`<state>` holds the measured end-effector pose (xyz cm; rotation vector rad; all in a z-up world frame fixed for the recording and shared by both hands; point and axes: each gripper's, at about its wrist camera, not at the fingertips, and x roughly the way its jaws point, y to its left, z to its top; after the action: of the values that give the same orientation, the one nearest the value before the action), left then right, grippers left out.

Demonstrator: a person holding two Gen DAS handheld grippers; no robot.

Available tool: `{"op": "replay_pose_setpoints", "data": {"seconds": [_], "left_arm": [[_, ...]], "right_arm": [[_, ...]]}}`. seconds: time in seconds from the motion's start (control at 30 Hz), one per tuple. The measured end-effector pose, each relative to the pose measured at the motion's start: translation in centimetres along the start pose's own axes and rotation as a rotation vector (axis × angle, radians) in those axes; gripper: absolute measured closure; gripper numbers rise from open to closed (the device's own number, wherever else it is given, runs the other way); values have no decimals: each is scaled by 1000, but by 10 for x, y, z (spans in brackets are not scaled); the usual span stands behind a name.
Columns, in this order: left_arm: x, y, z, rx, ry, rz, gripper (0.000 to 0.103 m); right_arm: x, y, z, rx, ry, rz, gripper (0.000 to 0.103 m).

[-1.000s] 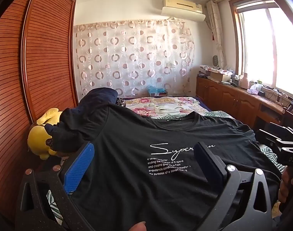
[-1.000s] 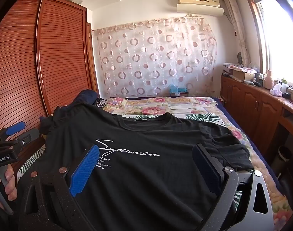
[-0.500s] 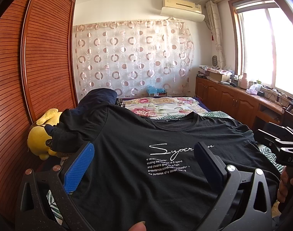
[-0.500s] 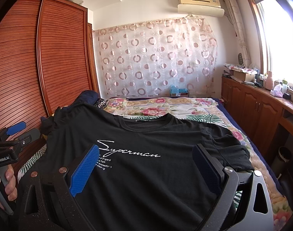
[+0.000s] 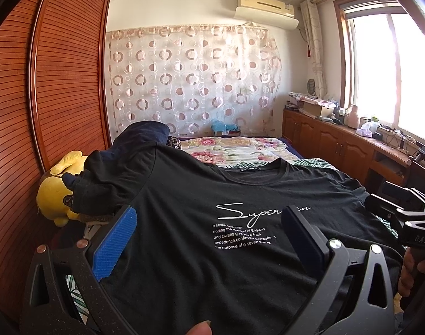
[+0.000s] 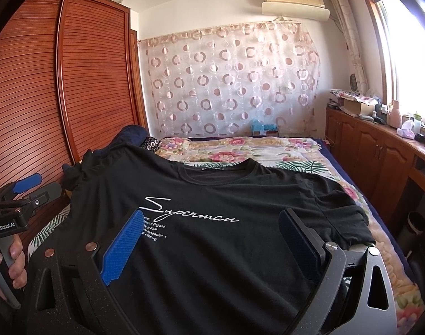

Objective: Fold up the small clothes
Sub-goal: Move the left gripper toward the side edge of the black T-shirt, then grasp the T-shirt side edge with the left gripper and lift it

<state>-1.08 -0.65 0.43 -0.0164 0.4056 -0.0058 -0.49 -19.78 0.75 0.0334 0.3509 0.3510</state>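
Observation:
A black T-shirt (image 5: 201, 195) with white "Superman" lettering lies spread flat, front up, on the bed; it also shows in the right wrist view (image 6: 212, 195). My left gripper (image 5: 209, 234) is open and empty, hovering above the shirt's lower left part. My right gripper (image 6: 212, 237) is open and empty above the shirt's lower right part. The right gripper's body appears at the right edge of the left wrist view (image 5: 402, 212); the left gripper's body appears at the left edge of the right wrist view (image 6: 19, 201). The shirt's left sleeve drapes over a dark pile.
The bed (image 6: 240, 150) has a floral cover beyond the shirt. A yellow plush toy (image 5: 56, 189) and dark blue clothes (image 5: 142, 134) lie at the bed's left by the wooden wardrobe (image 5: 44, 83). Wooden cabinets (image 6: 380, 153) with clutter run along the right under the window.

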Motion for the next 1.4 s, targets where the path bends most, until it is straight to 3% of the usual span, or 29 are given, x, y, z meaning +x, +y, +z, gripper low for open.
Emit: {"op": "replay_pose_setpoints", "data": {"seconds": [0.3, 0.83, 1.13, 1.3, 1.4], "left_arm": [[11, 26, -4, -23, 70, -49, 0], [24, 98, 0, 6, 126, 62, 0], [40, 153, 24, -6, 161, 20, 0], [65, 179, 32, -38, 209, -9, 10], [81, 191, 33, -43, 238, 6, 28]], "right_arm": [[19, 9, 0, -36, 48, 66, 5], [57, 24, 8, -111, 114, 141, 5], [79, 46, 12, -166, 173, 215, 5], [89, 53, 16, -188, 189, 247, 5], [94, 54, 16, -197, 194, 261, 5]]}}
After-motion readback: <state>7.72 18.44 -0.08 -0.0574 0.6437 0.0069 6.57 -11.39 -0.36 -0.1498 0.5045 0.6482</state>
